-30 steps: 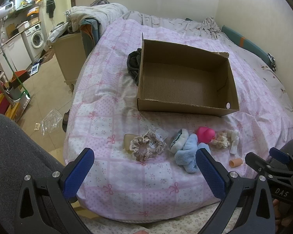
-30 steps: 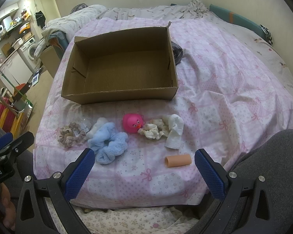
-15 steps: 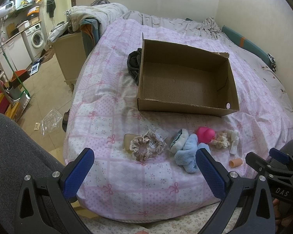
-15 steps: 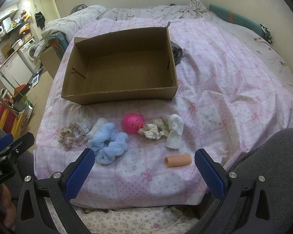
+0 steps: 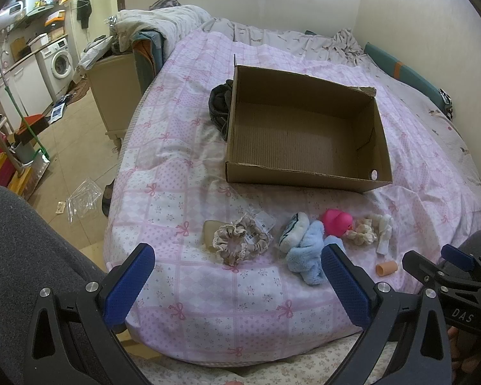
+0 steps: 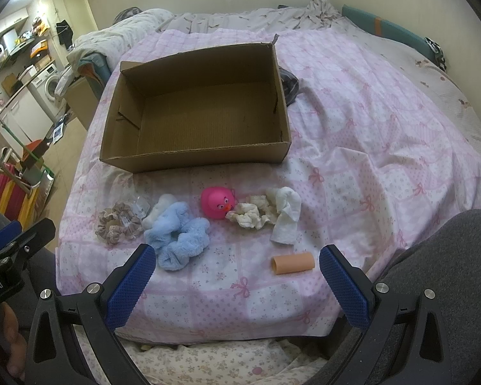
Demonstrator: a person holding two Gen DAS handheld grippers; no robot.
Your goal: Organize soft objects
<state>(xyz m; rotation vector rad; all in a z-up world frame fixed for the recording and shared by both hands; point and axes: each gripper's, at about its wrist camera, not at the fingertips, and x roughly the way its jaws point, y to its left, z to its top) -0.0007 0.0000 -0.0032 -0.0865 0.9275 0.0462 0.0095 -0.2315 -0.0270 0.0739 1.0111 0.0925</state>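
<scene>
An empty cardboard box (image 5: 308, 176) (image 6: 195, 160) lies on the pink bedspread. In front of it runs a row of small items: a beige scrunchie (image 5: 240, 240) (image 6: 118, 227), a fluffy blue scrunchie (image 5: 304, 250) (image 6: 179, 234), a pink rubber duck (image 5: 336, 221) (image 6: 216, 202), a cream scrunchie (image 6: 253, 213) (image 5: 364, 232), a white sock (image 6: 285, 215) and a small peach tube (image 6: 293, 263) (image 5: 386, 268). My left gripper (image 5: 237, 282) hovers open near the bed's front edge, below the beige scrunchie. My right gripper (image 6: 234, 282) is open too, below the duck, holding nothing.
A dark garment (image 5: 219, 106) lies against the box's far side. The bed (image 6: 384, 128) stretches wide to the right. A nightstand (image 5: 115, 96) and floor clutter stand left of the bed. A person's grey-clad legs (image 5: 22, 256) frame the lower corners.
</scene>
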